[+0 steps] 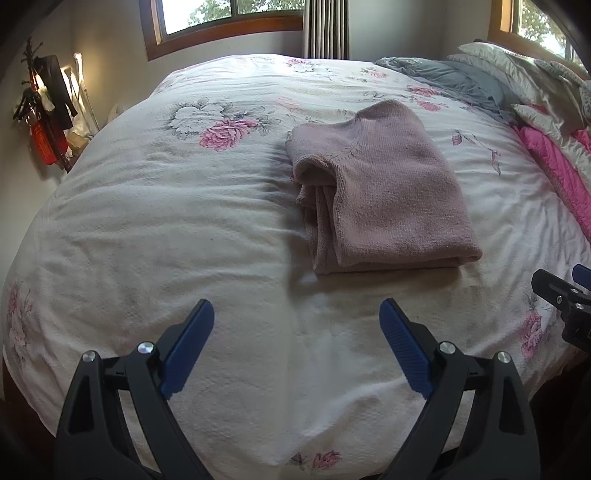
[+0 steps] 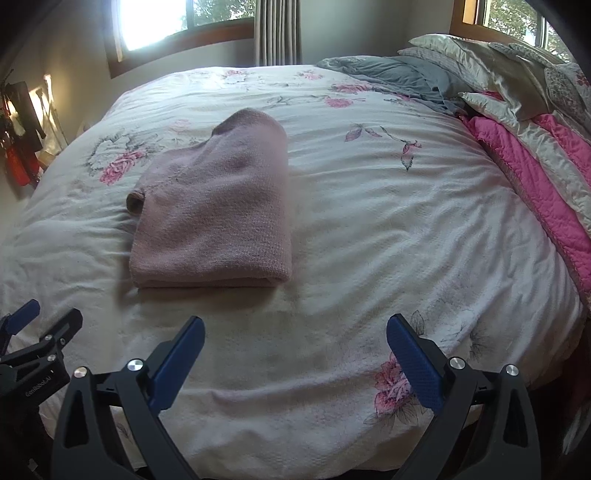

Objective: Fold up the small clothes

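A: Entry, both wrist views. Left hand-held gripper point(image 1: 297, 314) is released, blue pads spread wide, nothing between them. It hangs over the near part of the bed point(image 1: 147, 221).

B: Confirmed. Right hand-held gripper point(image 2: 295, 328) likewise released and empty, over the bed's near edge. Where is the garment?

A: Pink knit garment point(image 1: 380, 192) lies folded into a compact rectangle on the floral bedspread point(image 1: 229, 129), at about 1 o'clock from the left gripper and well apart from its pads. A rolled cuff or sleeve opening shows on its left side.

B: From the right wrist the same garment point(image 2: 218, 206) sits at about 11 o'clock, clear of the pads. Layered edges show along its near side. Layer count: cannot tell, the fisheye softens that edge.

A: Neighbours. The right gripper shows at the 3 o'clock edge of the left view; the left gripper point(image 2: 22, 332) at 9 o'clock in the right view.

B: Surroundings: grey blanket point(image 2: 391, 77) and pillows point(image 2: 480, 59) at 1 o'clock, pink quilt point(image 2: 535, 173) at 2 o'clock, window point(image 1: 229, 18) with curtain point(image 1: 325, 26) at 12 o'clock.
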`<action>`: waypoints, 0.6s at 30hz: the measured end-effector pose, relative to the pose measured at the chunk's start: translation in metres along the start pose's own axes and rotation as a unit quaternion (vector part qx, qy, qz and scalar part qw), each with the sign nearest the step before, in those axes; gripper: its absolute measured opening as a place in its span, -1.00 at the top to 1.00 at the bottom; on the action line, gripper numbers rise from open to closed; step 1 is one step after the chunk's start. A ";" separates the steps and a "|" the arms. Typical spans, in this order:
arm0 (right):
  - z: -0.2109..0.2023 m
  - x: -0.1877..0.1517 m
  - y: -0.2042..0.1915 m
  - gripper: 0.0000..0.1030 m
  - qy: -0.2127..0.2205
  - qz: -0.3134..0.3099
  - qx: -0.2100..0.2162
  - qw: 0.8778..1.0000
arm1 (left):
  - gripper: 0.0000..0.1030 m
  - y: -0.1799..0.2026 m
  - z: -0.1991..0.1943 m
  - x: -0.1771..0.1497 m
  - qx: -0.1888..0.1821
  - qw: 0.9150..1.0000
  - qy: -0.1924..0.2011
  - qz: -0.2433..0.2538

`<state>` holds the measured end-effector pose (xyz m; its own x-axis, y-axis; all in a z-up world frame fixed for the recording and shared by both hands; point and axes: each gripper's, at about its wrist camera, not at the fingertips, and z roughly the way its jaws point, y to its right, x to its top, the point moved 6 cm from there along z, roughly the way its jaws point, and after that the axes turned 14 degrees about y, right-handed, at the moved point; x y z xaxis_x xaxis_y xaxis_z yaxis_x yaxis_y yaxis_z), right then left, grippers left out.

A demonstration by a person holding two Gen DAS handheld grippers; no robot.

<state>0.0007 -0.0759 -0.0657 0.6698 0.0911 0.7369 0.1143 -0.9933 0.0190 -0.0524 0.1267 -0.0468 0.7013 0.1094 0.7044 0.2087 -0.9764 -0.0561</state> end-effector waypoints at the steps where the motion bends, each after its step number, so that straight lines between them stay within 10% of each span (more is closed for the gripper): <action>1: 0.000 0.000 -0.001 -0.92 0.002 -0.001 0.001 1.000 | -0.75 0.000 0.000 0.000 0.001 1.000 0.000 0.000; 18: 0.005 -0.001 -0.008 -0.92 -0.005 -0.011 -0.003 1.000 | -0.75 -0.001 0.002 -0.001 0.002 1.000 0.000 -0.001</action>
